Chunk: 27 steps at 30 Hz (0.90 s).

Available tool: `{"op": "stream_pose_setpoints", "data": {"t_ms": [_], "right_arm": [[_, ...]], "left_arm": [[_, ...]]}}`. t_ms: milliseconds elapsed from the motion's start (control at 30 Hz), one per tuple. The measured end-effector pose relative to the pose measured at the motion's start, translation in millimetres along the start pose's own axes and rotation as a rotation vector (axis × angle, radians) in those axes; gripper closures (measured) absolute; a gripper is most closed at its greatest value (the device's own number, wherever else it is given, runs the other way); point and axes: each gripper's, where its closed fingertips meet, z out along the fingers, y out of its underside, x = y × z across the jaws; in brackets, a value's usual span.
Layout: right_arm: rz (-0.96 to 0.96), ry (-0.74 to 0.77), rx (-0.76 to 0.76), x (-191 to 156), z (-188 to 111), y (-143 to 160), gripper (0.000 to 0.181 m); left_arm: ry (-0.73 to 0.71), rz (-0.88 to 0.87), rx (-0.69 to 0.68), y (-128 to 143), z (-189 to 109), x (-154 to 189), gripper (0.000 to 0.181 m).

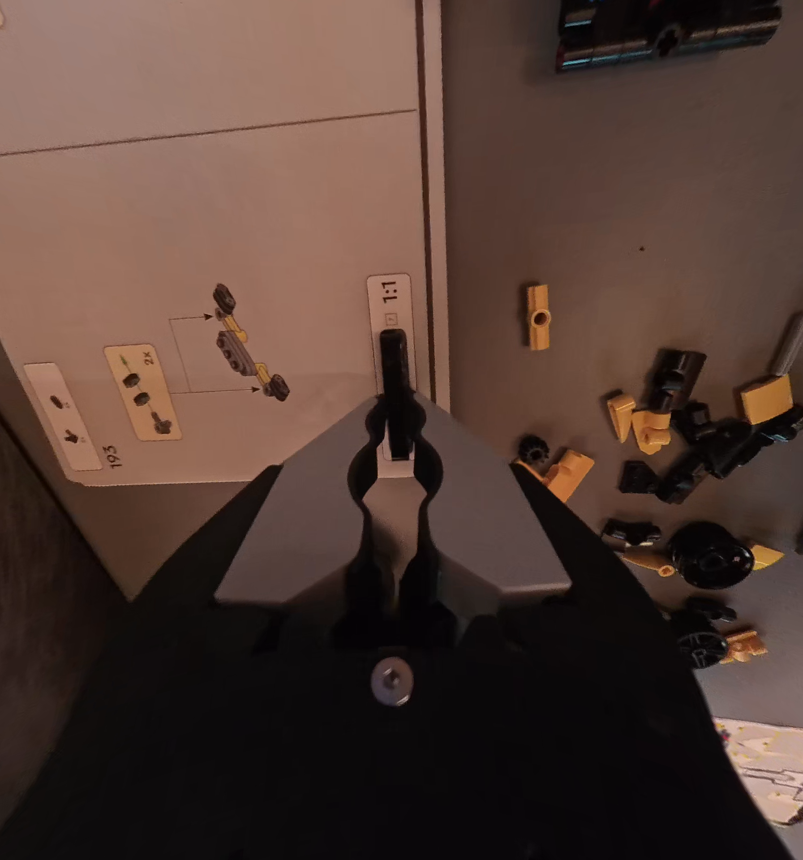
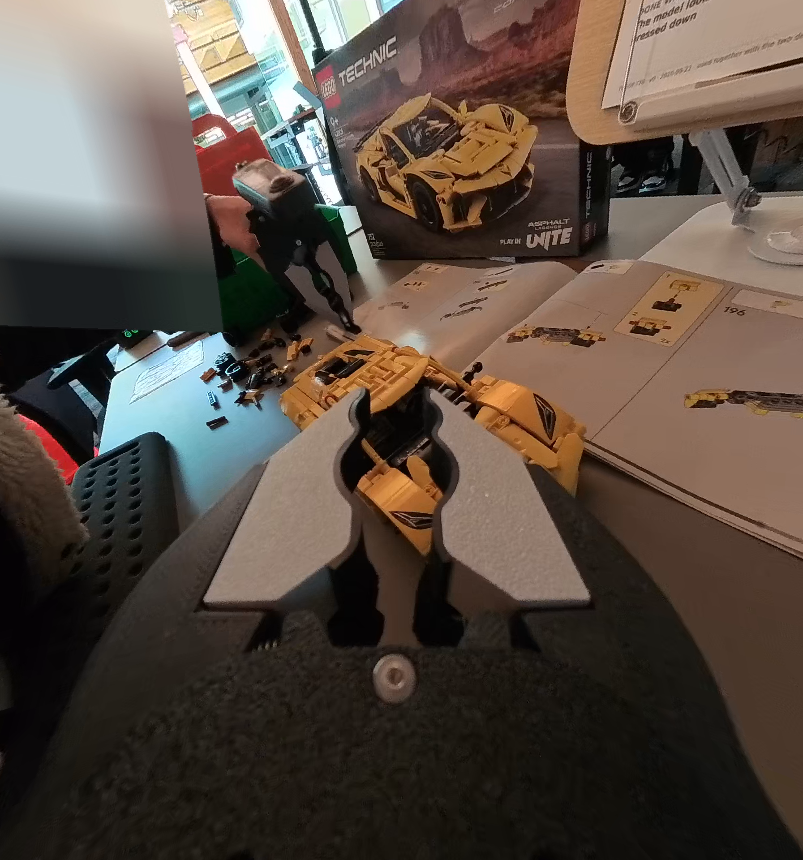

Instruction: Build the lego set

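Left wrist view: left tongs (image 1: 394,409) pinch black axle (image 1: 394,367), pointing lengthwise forward; right tongs (image 2: 397,409) narrow.

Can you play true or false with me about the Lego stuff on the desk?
1. The left gripper is pinching a long black piece over the instruction book. True.
2. The loose pieces are red and blue. False: they are black, yellow and grey.
3. The yellow car sits on the desk partly on the open book. True.
4. The right gripper is lifting the car. False: it only points at the car, with nothing clamped.
5. The Lego box lies flat. False: it stands upright behind the book.
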Motion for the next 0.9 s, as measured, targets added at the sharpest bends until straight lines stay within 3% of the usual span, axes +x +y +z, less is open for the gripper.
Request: {"op": "stream_pose_setpoints", "data": {"t_ms": [900], "right_arm": [[0.010, -0.008, -0.008, -1.9, 0.3, 1.8, 0.162]], "left_arm": [[0.012, -0.031, 0.009, -4.0, 1.3, 1.1, 0.174]]}}
